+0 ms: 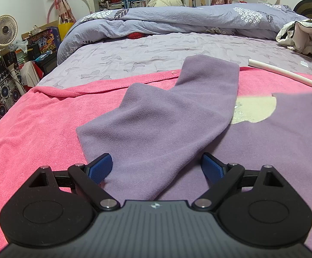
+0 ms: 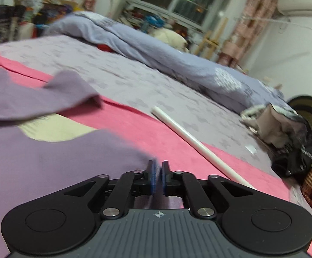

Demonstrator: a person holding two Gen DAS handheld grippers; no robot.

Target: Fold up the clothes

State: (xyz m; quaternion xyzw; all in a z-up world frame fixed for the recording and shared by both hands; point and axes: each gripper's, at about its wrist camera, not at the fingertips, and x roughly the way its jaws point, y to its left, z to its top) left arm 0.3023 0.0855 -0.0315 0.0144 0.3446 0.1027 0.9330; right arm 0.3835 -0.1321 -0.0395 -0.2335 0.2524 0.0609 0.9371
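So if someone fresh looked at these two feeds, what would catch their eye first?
Probably the bright pink towel spread across the near half of the bed, with the purple fleece top lying on it, one sleeve folded across its pale chest print. Next, the left gripper with jaws wide over the sleeve, while the right gripper is shut at the top's edge. A white tube lies slantwise on the towel to the right.

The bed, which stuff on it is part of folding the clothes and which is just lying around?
Part of the job:
purple fleece top, one sleeve folded across
pink towel under it
left gripper, open
right gripper, shut

Just lying about:
white tube
blue quilt
bundle of clothes
fan
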